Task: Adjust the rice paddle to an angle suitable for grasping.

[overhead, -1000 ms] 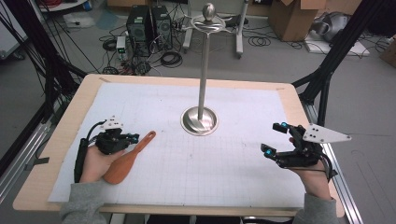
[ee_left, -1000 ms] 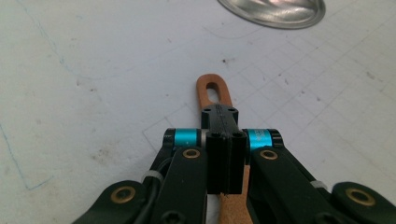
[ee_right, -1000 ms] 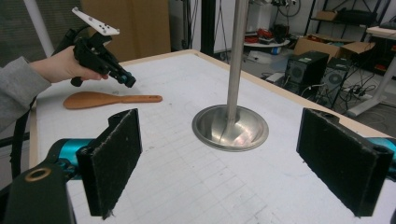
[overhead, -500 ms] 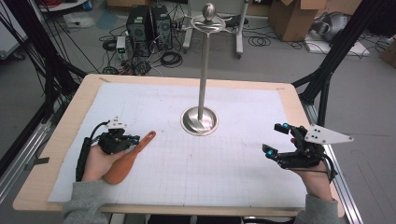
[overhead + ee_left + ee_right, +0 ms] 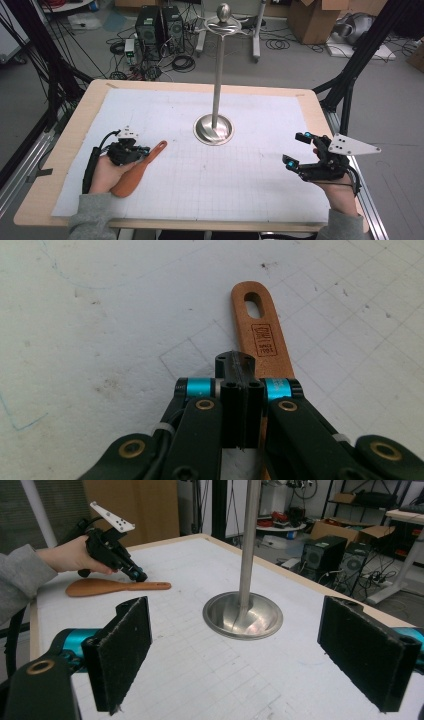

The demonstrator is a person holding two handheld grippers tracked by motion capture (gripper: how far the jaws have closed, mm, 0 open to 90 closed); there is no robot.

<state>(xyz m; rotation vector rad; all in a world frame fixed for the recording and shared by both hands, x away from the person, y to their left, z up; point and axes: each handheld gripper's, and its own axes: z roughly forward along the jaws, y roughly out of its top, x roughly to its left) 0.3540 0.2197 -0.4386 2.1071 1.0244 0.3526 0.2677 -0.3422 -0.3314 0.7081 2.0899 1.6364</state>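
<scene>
the left gripper (image 5: 131, 150) is seen in the high view at the near left of the table (image 5: 70, 145), held low over the white gridded sheet (image 5: 250, 185). its jaws are pressed together with nothing between them, as the left gripper view shows: the two black pads meet in one block. the wooden spatula (image 5: 137, 170) lies flat on the sheet directly beneath and just beyond that gripper; in the left gripper view its handle (image 5: 260, 330), with a slotted hole near the end, runs out ahead of the closed jaws and slightly to their right. whether the jaw tips touch the handle cannot be told. the broad blade of the spatula is found nearer the person, beside the hand.

the right gripper (image 5: 300, 150) is held at the near right of the table, well apart from the spatula, its jaws standing wide with nothing between them. in the right gripper view the pads (image 5: 122, 650) frame the round base of the metal stand (image 5: 242, 615), which is placed ahead of this gripper at the middle of the table, its pole rising upright. farther off to that gripper's left, the spatula (image 5: 115, 586) and the left gripper (image 5: 136, 575) above its handle are seen.
</scene>
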